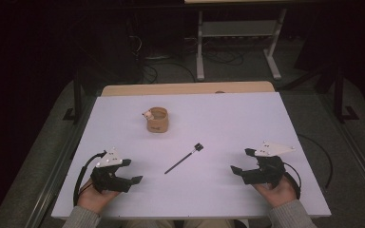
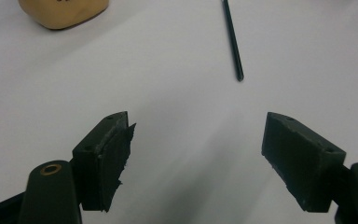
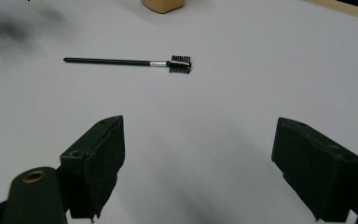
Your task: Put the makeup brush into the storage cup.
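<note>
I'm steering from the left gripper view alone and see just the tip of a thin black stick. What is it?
Observer: A small brush; the right gripper view shows a bristled comb head on a metal collar at its other end.
Operator: And the tan thing at my top edge?
Observer: In the high view it is a short, open tan cup, standing beyond the brush on the white table.
Operator: Where is the other gripper?
Observer: The right gripper rests near the table's front right, jaws open, as are those of the left gripper. Neither holds anything.
</note>
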Demonstrator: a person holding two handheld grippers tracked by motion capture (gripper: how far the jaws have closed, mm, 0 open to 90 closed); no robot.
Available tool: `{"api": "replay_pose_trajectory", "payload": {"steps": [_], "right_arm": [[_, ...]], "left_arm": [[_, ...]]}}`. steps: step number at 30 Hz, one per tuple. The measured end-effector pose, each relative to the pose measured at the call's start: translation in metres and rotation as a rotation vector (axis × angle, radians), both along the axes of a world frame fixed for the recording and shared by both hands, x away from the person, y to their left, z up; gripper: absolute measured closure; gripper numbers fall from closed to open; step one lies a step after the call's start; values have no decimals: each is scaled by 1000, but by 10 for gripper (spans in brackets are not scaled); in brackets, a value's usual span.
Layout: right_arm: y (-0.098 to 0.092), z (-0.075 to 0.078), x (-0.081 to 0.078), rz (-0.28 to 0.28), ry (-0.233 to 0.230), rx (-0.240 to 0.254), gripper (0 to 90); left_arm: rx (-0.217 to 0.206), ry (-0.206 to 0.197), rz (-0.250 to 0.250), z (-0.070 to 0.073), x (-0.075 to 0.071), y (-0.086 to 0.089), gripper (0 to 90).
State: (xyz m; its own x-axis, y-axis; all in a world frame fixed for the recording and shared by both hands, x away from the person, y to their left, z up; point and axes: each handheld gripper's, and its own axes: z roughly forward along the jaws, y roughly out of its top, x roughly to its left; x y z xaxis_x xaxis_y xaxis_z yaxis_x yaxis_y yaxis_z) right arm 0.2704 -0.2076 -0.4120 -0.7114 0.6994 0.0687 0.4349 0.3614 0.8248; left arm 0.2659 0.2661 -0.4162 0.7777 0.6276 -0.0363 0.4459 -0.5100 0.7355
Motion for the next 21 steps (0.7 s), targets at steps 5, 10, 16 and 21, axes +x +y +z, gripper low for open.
{"api": "replay_pose_trajectory", "payload": {"steps": [5,10,16,21], "right_arm": [[3,1,0,3,-4,-5,164],[3,0,-1,8,-3,-3,164],[-2,0,-1,-5,-3,14,165],[-5,6,-3,-2,-13,40,184]], "left_arm": [[-4,12,8,0,-1,1,239],[4,18,2,0,0,-1,244],[12,32,-17,3,4,-10,274],[60,34,-21,10,11,-20,256]]}}
